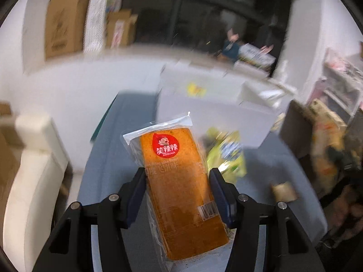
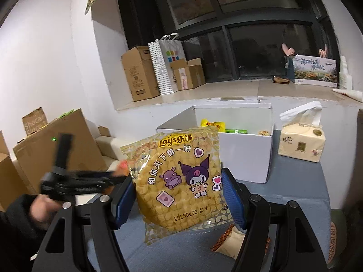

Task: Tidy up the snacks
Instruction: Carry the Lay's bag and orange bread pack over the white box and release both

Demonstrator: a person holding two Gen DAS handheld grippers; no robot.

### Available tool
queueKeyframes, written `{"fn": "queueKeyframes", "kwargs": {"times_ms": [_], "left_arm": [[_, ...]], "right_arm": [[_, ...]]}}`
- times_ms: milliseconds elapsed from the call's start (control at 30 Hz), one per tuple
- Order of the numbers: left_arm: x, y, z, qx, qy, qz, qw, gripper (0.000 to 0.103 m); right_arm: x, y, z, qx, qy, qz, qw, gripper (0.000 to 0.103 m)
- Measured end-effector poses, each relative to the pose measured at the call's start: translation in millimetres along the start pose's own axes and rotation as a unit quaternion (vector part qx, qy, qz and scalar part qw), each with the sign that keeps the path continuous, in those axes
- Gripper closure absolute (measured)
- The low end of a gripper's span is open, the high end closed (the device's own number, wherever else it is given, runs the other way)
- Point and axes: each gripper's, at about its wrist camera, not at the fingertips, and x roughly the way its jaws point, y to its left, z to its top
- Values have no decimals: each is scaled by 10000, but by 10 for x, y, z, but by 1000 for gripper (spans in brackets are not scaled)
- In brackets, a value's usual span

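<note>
My left gripper point(image 1: 177, 179) is shut on an orange snack packet point(image 1: 179, 181) with a red round logo, held above the blue-grey table point(image 1: 109, 158). My right gripper point(image 2: 177, 183) is shut on a yellow Lay's chip bag point(image 2: 179, 179) with cartoon figures, held up in front of a white open box point(image 2: 245, 151). The box holds yellow and green packets point(image 2: 215, 124). The box also shows, blurred, in the left wrist view point(image 1: 211, 117). The left gripper appears blurred at the left of the right wrist view point(image 2: 74, 179).
A tissue pack point(image 2: 301, 142) stands right of the box. A beige and orange packet point(image 2: 233, 242) lies on the table under my right gripper. A green packet point(image 1: 226, 154) lies on the table. Cardboard boxes point(image 2: 54, 142) stand at the left and on the window ledge point(image 2: 140, 72).
</note>
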Motion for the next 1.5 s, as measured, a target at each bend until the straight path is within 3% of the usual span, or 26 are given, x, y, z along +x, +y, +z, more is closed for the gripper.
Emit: {"fn": "queueKeyframes", "kwargs": {"times_ms": [133,233,367,500,533,567,600,633,700,933,1067,1167,1300,1500], "left_arm": [[-56,-232,613,465,-415,-303,9976,42],[165,-385,1147,792,-644,-400,9940,42],[594,-534,1791,1145,-631,-306,9909,42],[1096,-579,2126,1380,-365,-272,9894,42],[1181,-576,2134,1430,-312,-256,9889,39],[1300,-553,2161,1439,-233,-175,9892,31],[1420,-505,2154,1403,-58,-146,9900,19],[1505,-483,2111,1368,36,-116,9905,0],[1601,-391,2063,1278,101,-75,9917,0],[1462,-270,1903,1205,44,-144,9926,0],[1152,-275,1849,1237,-125,-191,9921,0],[826,-313,1710,1274,-297,-444,9904,0],[398,-361,1335,1291,-404,-747,9880,0],[5,-459,578,1192,-315,-985,9875,0]], "right_arm": [[94,-95,233,161,-5,-269,9995,28],[233,-258,578,291,-44,-532,9982,28],[578,-565,1111,553,28,-616,9966,28],[1058,-890,1455,742,322,-796,9935,28],[1157,-949,1495,764,406,-792,9931,28],[1286,-1020,1542,803,527,-750,9925,28],[1398,-1085,1573,862,574,-769,9916,27],[1516,-1137,1589,885,692,-828,9902,13],[1639,-1190,1587,925,807,-1026,9871,0],[1561,-1192,1524,958,634,-1013,9882,0],[1412,-1113,1501,1006,529,-883,9896,0],[1149,-941,1432,860,350,-694,9933,0],[686,-692,1139,648,127,-527,9964,0],[159,-434,443,545,282,-486,9969,0]]}}
